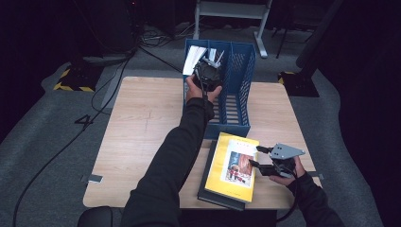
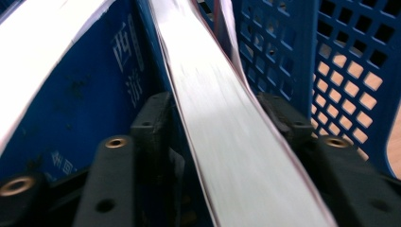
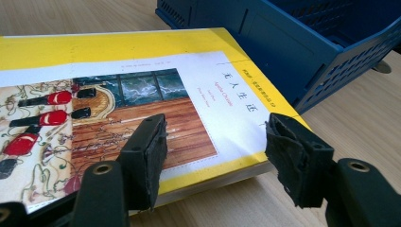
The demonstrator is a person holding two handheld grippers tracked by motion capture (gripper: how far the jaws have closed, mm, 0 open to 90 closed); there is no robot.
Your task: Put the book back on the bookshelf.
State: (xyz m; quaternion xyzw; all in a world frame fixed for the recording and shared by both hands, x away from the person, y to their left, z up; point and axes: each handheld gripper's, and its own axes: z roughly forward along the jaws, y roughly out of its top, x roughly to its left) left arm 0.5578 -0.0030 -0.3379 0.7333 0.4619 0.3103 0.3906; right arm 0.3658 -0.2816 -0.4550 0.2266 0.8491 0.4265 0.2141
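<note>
At upper centre, the left hand-held gripper (image 1: 208, 74) sat in the blue file rack (image 1: 241, 90), jaws apart around a white-edged book (image 2: 222, 123). At lower right, the right hand-held gripper (image 1: 265, 158) stood open over the yellow book (image 1: 234, 165) on the bench (image 1: 142, 127).

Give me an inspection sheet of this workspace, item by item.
Surface: wooden table, mostly bare.
Job's things: blue file rack at the far edge with books standing in it; white-edged book between the left gripper's jaws; yellow book lying on a dark book at the near edge.
Clutter: nothing seen.
Grippers: left gripper reaching into the rack, pads off the book; right gripper open at the yellow book's edge.
Cables: black cables on the floor.
Surroundings: grey carpet, dark room.
</note>
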